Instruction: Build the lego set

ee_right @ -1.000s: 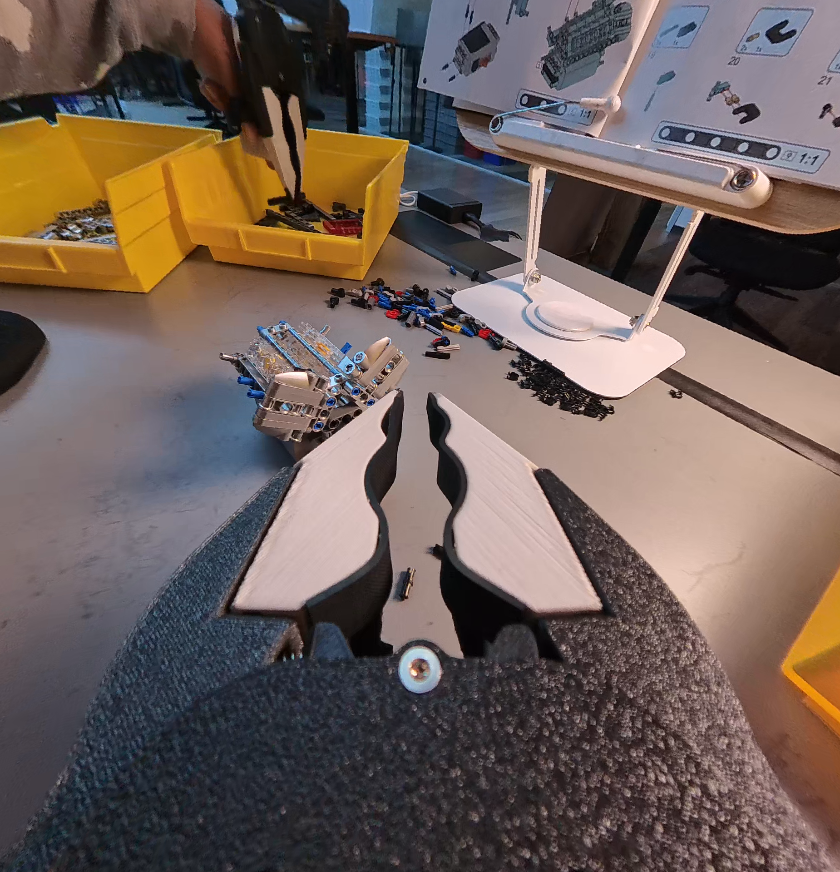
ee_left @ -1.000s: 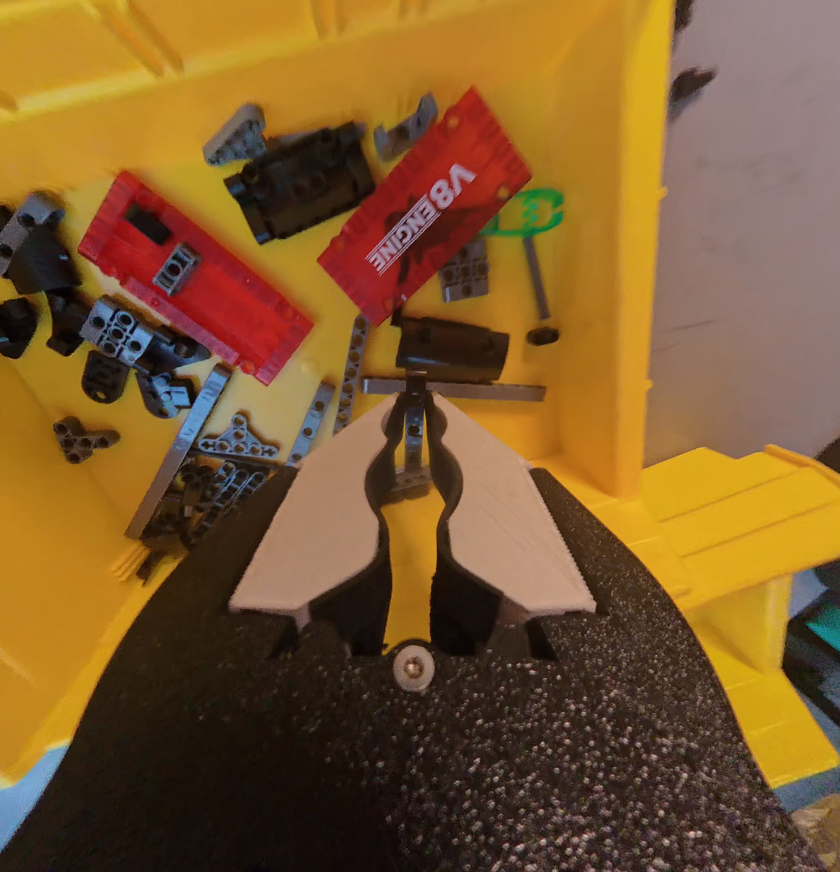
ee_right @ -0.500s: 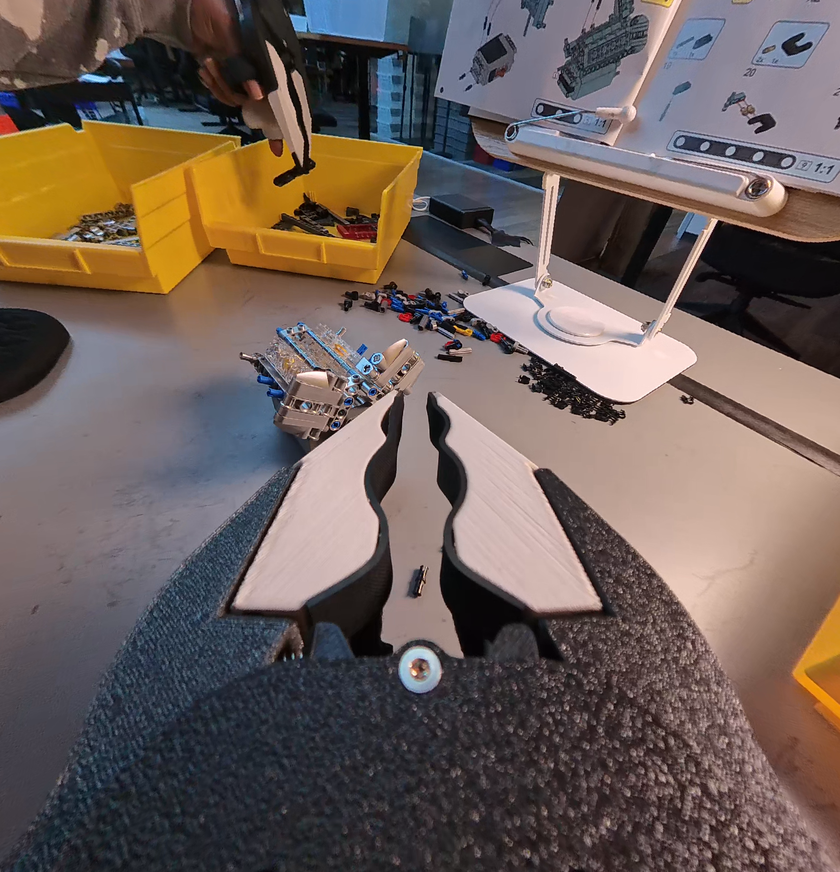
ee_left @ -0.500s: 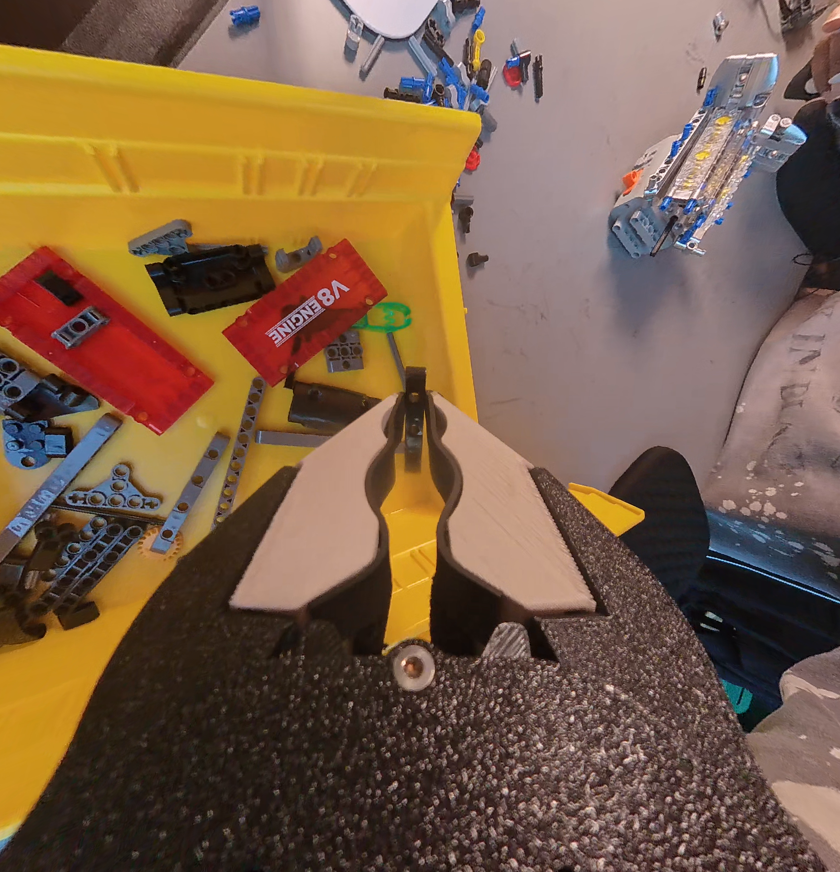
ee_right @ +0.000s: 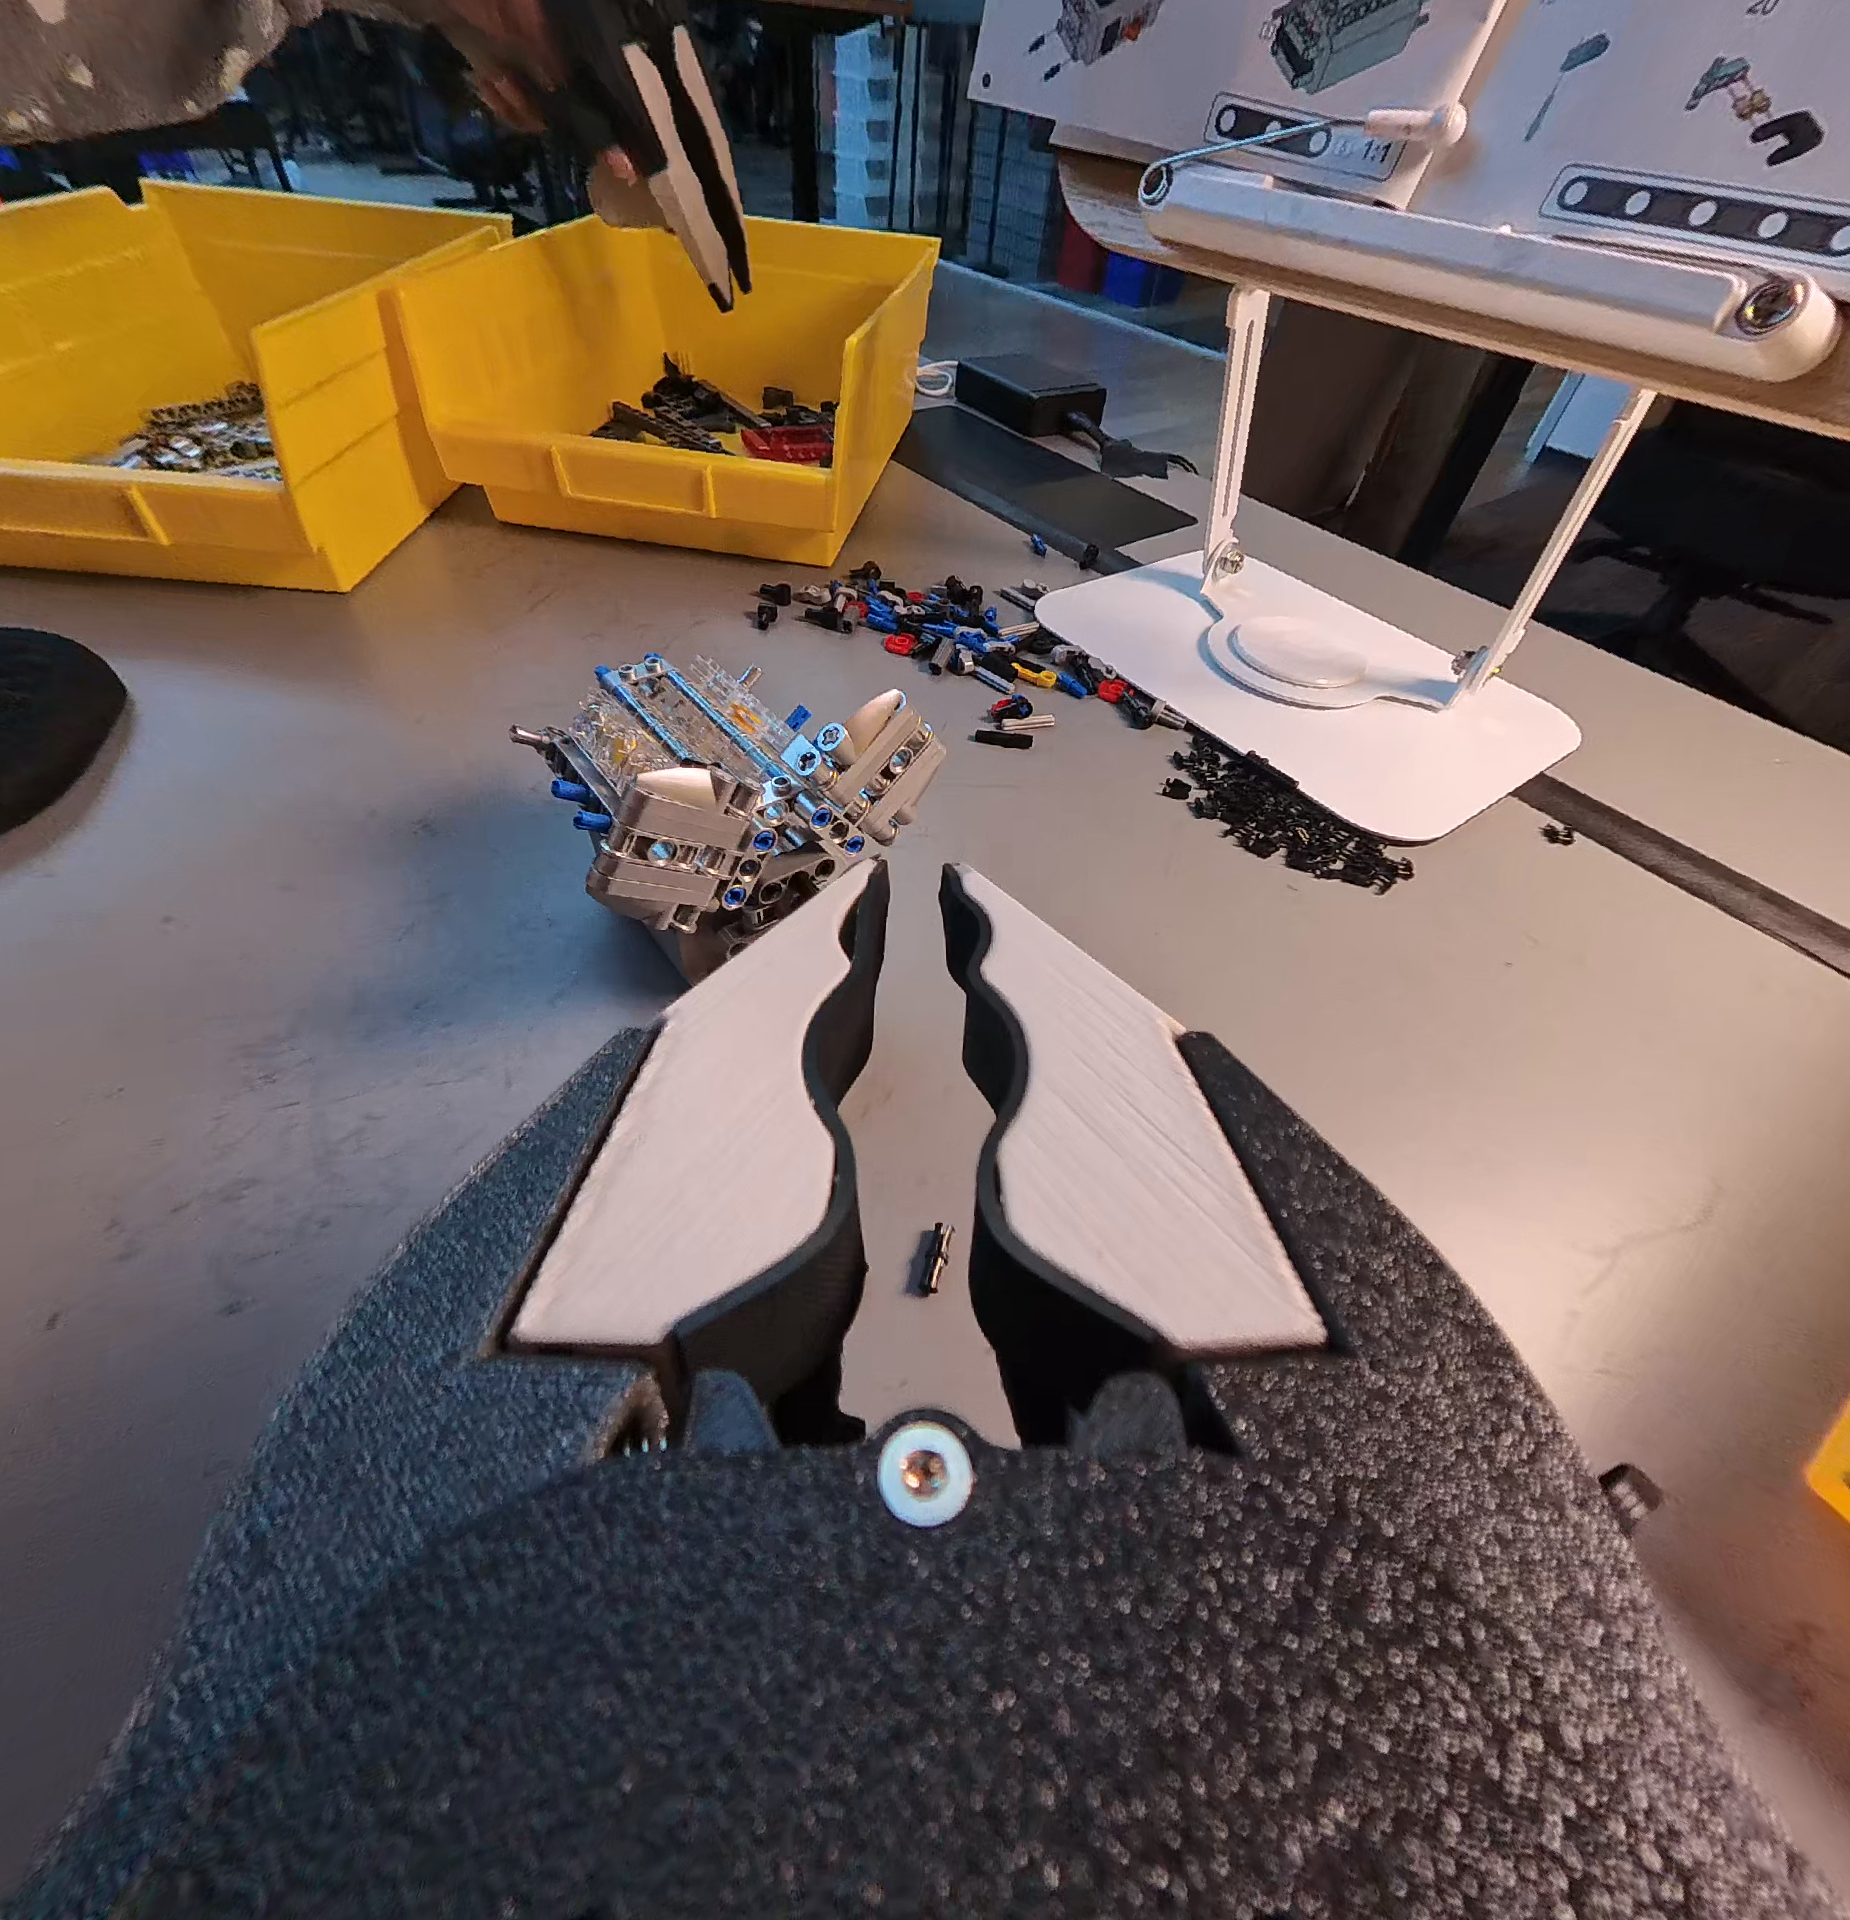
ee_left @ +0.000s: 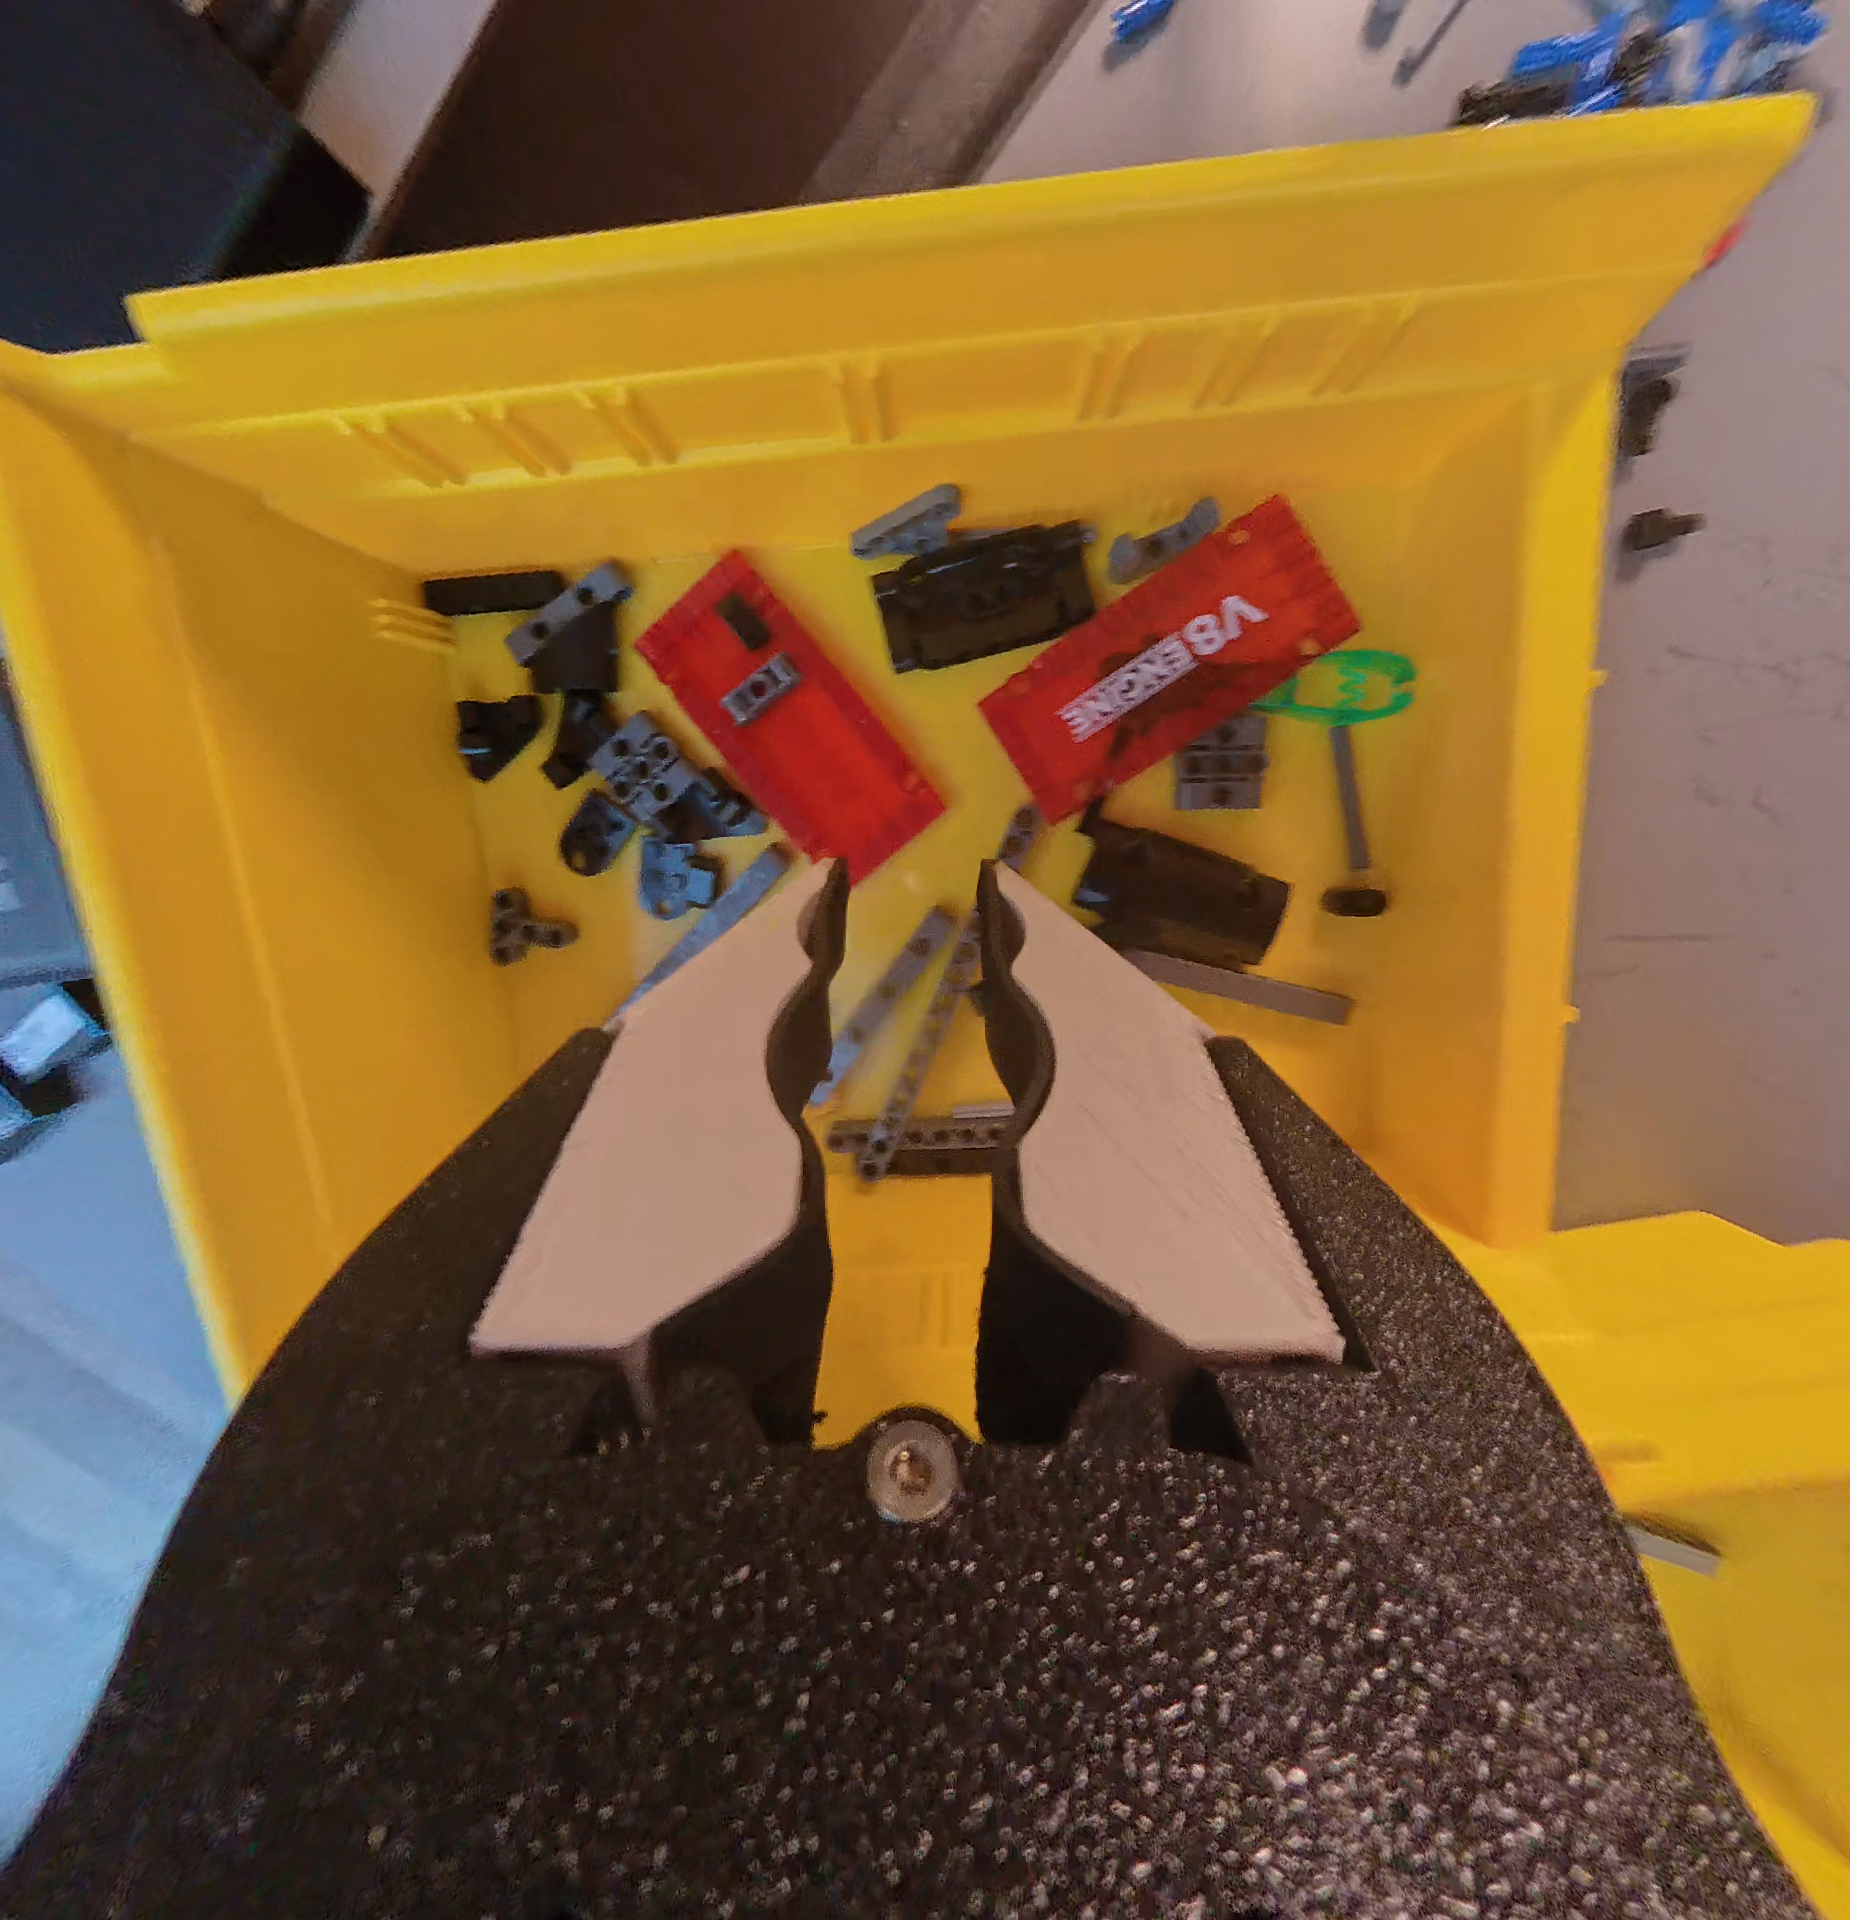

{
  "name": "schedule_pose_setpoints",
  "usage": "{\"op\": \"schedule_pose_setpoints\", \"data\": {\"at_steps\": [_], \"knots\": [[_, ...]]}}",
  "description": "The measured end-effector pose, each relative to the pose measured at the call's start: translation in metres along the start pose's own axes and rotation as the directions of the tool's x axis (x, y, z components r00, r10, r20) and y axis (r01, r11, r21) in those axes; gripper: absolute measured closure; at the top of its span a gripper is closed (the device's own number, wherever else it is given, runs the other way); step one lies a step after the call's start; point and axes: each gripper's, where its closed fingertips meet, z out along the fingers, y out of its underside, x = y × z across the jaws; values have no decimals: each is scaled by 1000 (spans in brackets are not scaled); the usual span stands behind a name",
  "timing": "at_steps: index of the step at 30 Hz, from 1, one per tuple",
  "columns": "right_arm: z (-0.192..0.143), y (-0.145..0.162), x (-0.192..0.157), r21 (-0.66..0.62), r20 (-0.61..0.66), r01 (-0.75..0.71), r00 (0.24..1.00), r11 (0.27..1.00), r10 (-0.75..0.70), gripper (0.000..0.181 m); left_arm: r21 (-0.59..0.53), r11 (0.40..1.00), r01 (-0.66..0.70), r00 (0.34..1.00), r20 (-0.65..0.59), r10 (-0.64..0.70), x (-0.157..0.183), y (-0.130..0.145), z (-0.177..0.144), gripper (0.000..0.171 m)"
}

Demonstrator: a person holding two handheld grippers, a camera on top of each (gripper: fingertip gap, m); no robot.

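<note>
My left gripper [ee_left: 910, 878] is open and empty, hanging over a yellow bin [ee_left: 900, 270]. In the bin lie two red panels [ee_left: 796, 717], one of them printed [ee_left: 1170, 665], black blocks [ee_left: 983, 608] and grey beams [ee_left: 900, 977]; a dark beam [ee_left: 921, 1138] lies below the fingers. In the right wrist view the left gripper [ee_right: 729, 291] shows above that bin [ee_right: 682, 499]. My right gripper [ee_right: 913, 878] is empty, its jaws a narrow gap apart, low over the grey table just right of a grey brick engine model [ee_right: 734, 790]. A small black pin [ee_right: 933, 1257] lies on the table between its fingers.
A second yellow bin [ee_right: 173, 520] with small parts stands left of the first. Loose coloured pins [ee_right: 952, 634] and a pile of black pins [ee_right: 1285, 821] lie by a white stand base [ee_right: 1368, 748] holding instruction sheets. A black pad [ee_right: 27, 717] lies at the left edge. Across from one pair of fingers to the other is roughly 50 centimetres.
The left gripper held a thin dark piece, lifted it above the bin's edge, then swung back over the bin; now it is open and empty. The right gripper has barely moved.
</note>
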Motion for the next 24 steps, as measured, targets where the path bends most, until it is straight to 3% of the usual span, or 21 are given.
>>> {"op": "schedule_pose_setpoints", "data": {"at_steps": [6,9,18,24], "knots": [[-3,-8,7,54,-44,10,999,999,-8,169,36,998,57,947,316,-66,-62,-3,-6,149],[-10,-19,11,114,-68,40,997,993,-32,158,-7,994,109,928,360,-99,-78,9,-3,148],[-10,-26,-6,162,-14,127,992,979,-126,126,-124,982,144,953,285,-104,-83,32,36,147],[-5,-23,-10,161,-4,146,989,976,-147,123,-109,986,128,974,199,-105,-77,19,58,146]]}}
